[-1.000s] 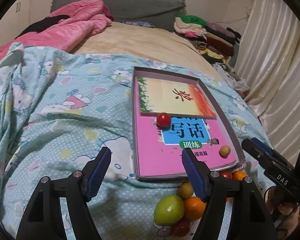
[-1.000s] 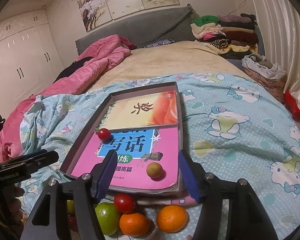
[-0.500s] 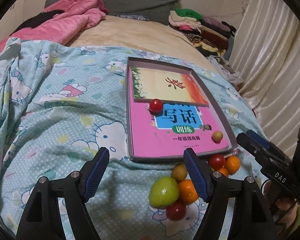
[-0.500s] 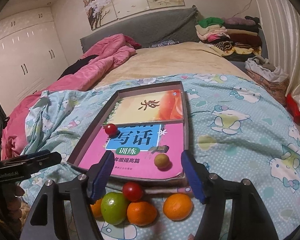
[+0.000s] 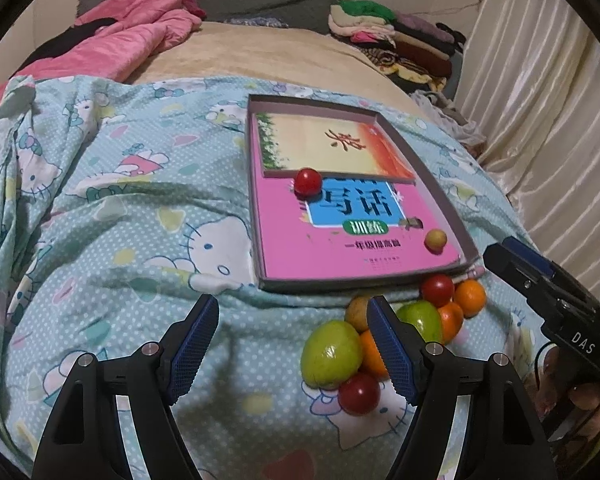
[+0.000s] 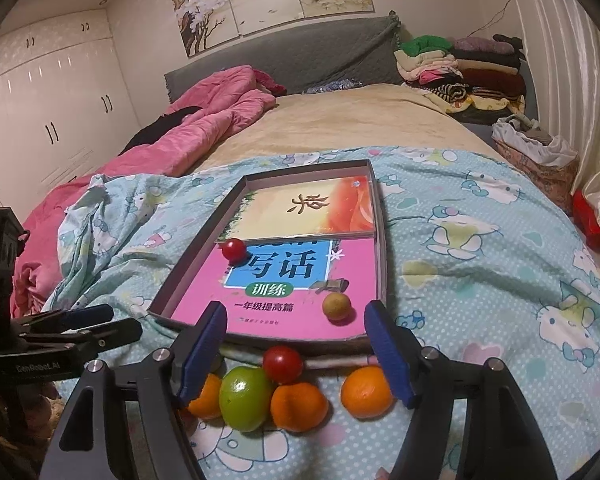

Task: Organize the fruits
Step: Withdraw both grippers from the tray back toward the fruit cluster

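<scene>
A shallow box tray [image 5: 440, 196] [image 6: 196, 276] lined with books lies on the bedspread. Inside it rest a red tomato [image 5: 308, 182] [image 6: 234, 250] and a small yellow-brown fruit [image 5: 435, 239] [image 6: 336, 306]. Loose fruit is piled in front of its near edge: a green fruit [image 5: 332, 354] [image 6: 246, 398], a red tomato [image 6: 282, 364], oranges [image 6: 366, 392] and another tomato [image 5: 358, 394]. My left gripper [image 5: 292, 344] hovers open, left of the pile. My right gripper [image 6: 296, 340] hangs above the pile, its jaws opening with nothing pressed between them.
The bedspread [image 5: 120, 220] is soft and wrinkled, bunched up at the left. A pink quilt [image 6: 204, 120] lies further back. Folded clothes [image 6: 460, 68] are stacked at the far right, beside a curtain [image 5: 540, 100]. A hand [image 5: 580, 396] holds the right gripper's handle.
Both views have drawn back from the tray, so the fruit pile shows more fully. The right gripper's jaws stand wider. No fruit has moved.
</scene>
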`<action>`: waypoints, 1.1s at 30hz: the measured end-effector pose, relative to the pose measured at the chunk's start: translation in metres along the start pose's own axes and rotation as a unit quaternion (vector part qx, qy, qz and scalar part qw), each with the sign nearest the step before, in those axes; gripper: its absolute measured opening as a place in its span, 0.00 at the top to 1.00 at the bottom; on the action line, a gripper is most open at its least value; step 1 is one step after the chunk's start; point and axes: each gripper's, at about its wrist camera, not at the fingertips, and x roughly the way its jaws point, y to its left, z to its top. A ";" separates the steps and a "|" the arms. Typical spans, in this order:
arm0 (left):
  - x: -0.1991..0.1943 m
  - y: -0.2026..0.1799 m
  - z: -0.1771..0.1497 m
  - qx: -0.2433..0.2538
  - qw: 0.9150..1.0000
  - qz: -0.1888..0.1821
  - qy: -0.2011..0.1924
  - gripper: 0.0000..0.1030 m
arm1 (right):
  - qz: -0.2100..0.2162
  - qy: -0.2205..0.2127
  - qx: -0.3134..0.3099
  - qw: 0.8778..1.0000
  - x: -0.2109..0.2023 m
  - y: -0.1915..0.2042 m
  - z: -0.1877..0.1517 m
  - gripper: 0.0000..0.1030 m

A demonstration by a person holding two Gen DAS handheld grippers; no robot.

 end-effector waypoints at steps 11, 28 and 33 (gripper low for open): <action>0.004 -0.012 -0.011 0.032 0.999 -0.003 0.027 0.25 | -0.001 0.020 0.010 1.000 -0.005 0.004 -0.009 0.31; 0.021 -0.026 -0.026 0.094 0.992 0.025 0.076 0.24 | -0.032 0.063 -0.002 0.997 0.000 0.011 -0.024 0.31; 0.024 -0.021 -0.024 0.084 0.993 0.013 0.079 0.25 | -0.035 0.072 -0.002 0.997 0.002 0.010 -0.027 0.31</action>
